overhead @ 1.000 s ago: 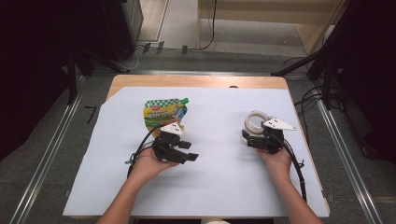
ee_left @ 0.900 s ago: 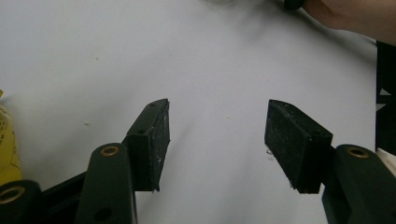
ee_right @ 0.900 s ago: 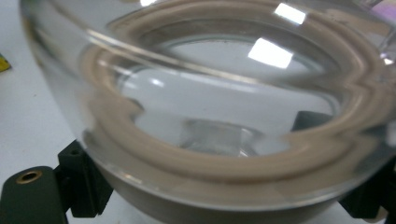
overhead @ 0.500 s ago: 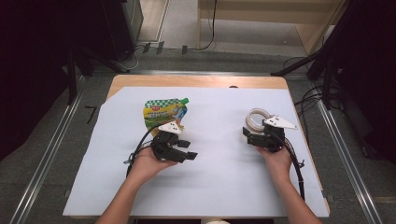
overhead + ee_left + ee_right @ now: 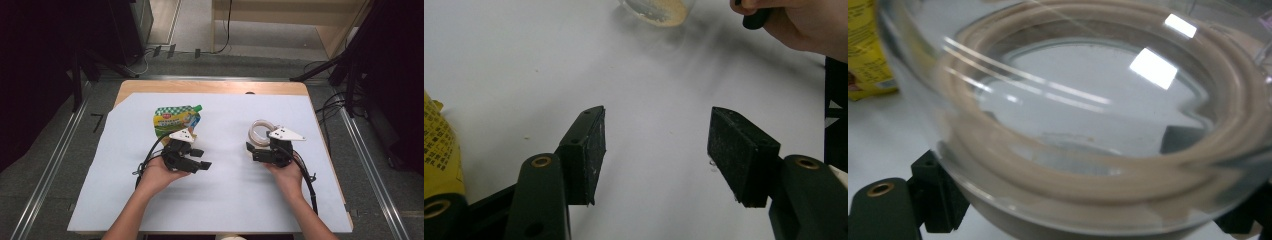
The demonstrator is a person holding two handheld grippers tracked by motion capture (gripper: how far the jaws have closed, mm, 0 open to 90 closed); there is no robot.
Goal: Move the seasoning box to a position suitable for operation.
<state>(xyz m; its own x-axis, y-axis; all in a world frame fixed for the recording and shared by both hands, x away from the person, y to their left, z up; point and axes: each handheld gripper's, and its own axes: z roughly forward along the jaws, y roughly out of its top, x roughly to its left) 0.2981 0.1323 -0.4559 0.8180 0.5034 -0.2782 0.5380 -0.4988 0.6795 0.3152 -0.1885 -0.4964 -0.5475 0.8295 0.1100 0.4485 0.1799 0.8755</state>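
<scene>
— Claw (image 5: 250,150) on our right sits right against the clear lid (image 5: 260,132) with its cream seal ring; in the right gripper view the lid (image 5: 1088,125) lies between the jaws, though we cannot tell whether they pinch it.

— And our left claw (image 5: 656,150)?

— Jaws spread wide over bare white surface (image 5: 649,75), holding nothing. The yellow pouch (image 5: 177,122) lies just behind that hand, untouched.

— Progress?

— Early, we judge: nothing lifted yet. Against a second ago, we see our right hand drawn slightly nearer us; our left barely differs.
</scene>
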